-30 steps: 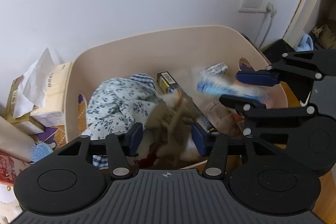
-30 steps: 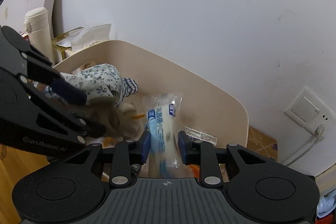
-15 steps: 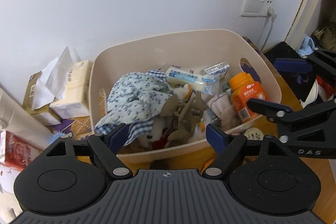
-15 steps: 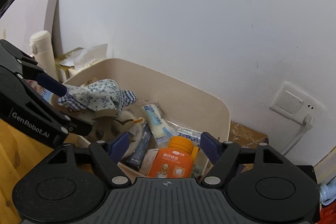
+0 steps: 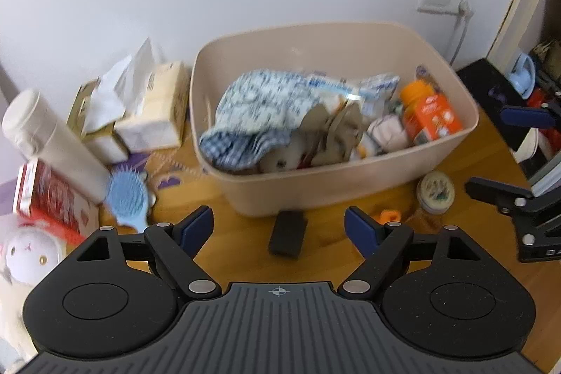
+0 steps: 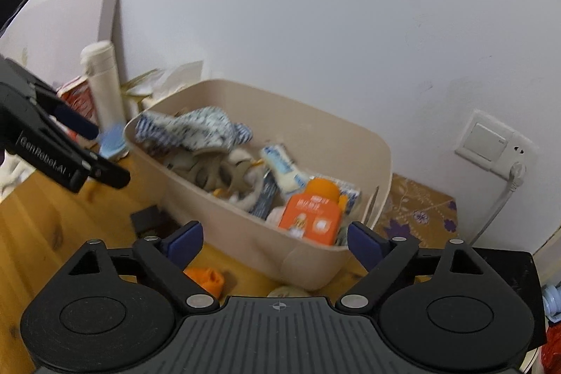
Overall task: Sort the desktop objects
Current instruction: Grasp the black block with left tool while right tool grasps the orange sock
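A beige plastic bin [image 5: 350,179] [image 6: 245,233] stands on the wooden desk by the wall. In it lie a blue floral cloth [image 5: 259,100] [image 6: 200,128], a brown plush toy [image 5: 329,132], a white and blue packet [image 6: 280,163] and an orange bottle [image 5: 429,114] [image 6: 312,212]. My left gripper [image 5: 277,223] [image 6: 94,149] hangs open in front of the bin with nothing in it. My right gripper [image 6: 275,233] [image 5: 508,153] is off the bin's right end. Its jaws are opening, with nothing between them.
On the desk before the bin lie a small black block [image 5: 287,233], an orange item [image 5: 389,216] and a round jar [image 5: 436,191]. Left of the bin are a blue hairbrush [image 5: 128,195], a white flask [image 5: 49,139], tissue boxes [image 5: 154,107] and a red box [image 5: 45,198]. A wall socket [image 6: 487,142] is at the right.
Both grippers let go over the bin: the plush toy and the packet dropped in. Both then opened wide and drew back, so the whole bin and the desk in front show.
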The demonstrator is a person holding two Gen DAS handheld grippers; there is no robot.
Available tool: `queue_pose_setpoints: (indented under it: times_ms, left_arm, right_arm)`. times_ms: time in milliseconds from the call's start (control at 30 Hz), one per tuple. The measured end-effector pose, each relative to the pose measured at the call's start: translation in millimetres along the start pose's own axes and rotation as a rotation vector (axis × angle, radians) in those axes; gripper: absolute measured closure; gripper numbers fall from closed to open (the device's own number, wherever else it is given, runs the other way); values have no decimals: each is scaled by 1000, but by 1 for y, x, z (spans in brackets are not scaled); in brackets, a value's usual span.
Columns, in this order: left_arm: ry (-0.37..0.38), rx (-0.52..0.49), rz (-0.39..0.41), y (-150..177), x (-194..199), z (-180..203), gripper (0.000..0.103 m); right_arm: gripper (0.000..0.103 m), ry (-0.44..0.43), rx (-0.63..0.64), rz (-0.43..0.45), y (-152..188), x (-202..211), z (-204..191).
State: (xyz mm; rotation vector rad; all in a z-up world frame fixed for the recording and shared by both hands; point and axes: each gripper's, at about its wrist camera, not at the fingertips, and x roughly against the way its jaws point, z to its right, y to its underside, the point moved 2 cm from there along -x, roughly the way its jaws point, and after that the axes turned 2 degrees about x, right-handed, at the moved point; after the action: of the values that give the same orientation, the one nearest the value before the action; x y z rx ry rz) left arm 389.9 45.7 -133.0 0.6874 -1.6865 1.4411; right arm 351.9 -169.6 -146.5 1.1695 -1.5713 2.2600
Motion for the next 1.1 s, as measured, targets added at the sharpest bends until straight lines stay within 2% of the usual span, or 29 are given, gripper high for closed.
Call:
queue_pose_setpoints:
  times_ms: [300,700,1100]
  left_arm:
    - [-7,30,-68,27,-18,-11,20]
    - [11,37,-127,39,-51,-15,20]
    - [28,51,-95,38,-83,-12,20]
  right_arm:
    - [10,-52,31,-60,22,-10,-14]
    - [10,-152,69,-152,37,-43,-35]
    - [10,-223,100,-226,43,-79,-55]
